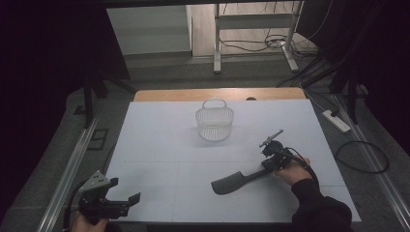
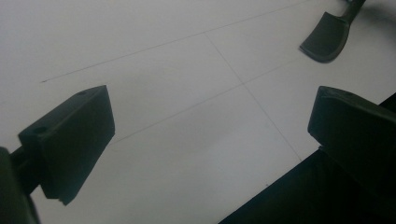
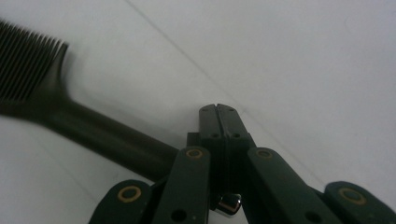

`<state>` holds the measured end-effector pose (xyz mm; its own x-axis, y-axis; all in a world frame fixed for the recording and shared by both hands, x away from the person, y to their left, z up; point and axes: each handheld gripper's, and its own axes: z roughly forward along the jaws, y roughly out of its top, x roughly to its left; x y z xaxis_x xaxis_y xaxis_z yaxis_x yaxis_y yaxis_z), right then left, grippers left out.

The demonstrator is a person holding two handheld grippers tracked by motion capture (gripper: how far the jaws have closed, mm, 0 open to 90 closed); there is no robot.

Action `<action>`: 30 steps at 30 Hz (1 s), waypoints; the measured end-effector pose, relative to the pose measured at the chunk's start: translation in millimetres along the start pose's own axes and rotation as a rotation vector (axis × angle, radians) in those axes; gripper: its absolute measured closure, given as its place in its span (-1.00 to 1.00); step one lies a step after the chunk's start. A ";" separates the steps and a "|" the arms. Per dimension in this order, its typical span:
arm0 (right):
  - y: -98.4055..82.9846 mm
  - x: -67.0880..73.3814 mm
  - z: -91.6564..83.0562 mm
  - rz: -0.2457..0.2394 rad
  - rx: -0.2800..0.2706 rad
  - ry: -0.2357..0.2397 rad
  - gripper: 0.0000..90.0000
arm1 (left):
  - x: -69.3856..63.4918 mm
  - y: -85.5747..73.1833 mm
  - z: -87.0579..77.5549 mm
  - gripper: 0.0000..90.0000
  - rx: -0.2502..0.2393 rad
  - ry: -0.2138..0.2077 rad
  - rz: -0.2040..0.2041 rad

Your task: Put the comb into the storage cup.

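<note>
A dark comb with a long handle lies on the white table, toothed head toward the front middle. My right gripper is at the handle's far end, jaws shut flat against each other with nothing between them. In the right gripper view the handle of the comb runs past the left side of my right gripper; whether they touch I cannot tell. My left gripper rests open at the front left corner. In the left gripper view, my left gripper stands wide over bare table, the comb head far off.
A small white wire basket with a handle stands upright at the back middle of the table. Past the right edge, a power strip and a looped cable lie on the floor. A desk frame stands behind.
</note>
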<state>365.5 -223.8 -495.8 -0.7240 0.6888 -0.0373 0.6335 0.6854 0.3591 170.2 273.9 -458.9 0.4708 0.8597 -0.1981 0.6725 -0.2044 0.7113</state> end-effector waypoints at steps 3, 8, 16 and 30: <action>-5.5 3.2 -2.3 -0.005 0.003 0.003 0.99 | -0.4 0.2 0.3 -0.97 0.000 0.001 0.002; -14.8 5.0 -6.1 -0.001 0.004 0.009 0.99 | -0.5 0.3 0.4 -0.97 0.001 0.003 0.001; -29.2 11.2 -12.5 -0.003 0.010 0.019 0.99 | -0.6 0.5 0.4 -0.97 0.002 0.002 0.003; -48.8 31.3 -21.5 -0.020 0.016 0.036 0.99 | -0.8 0.4 0.3 -0.97 0.003 0.002 0.005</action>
<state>306.1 -240.7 -494.4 -0.7456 0.6663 -0.0111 0.6229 0.7028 0.3437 170.2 273.0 -458.7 0.4731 0.8597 -0.1926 0.6714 -0.2103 0.7106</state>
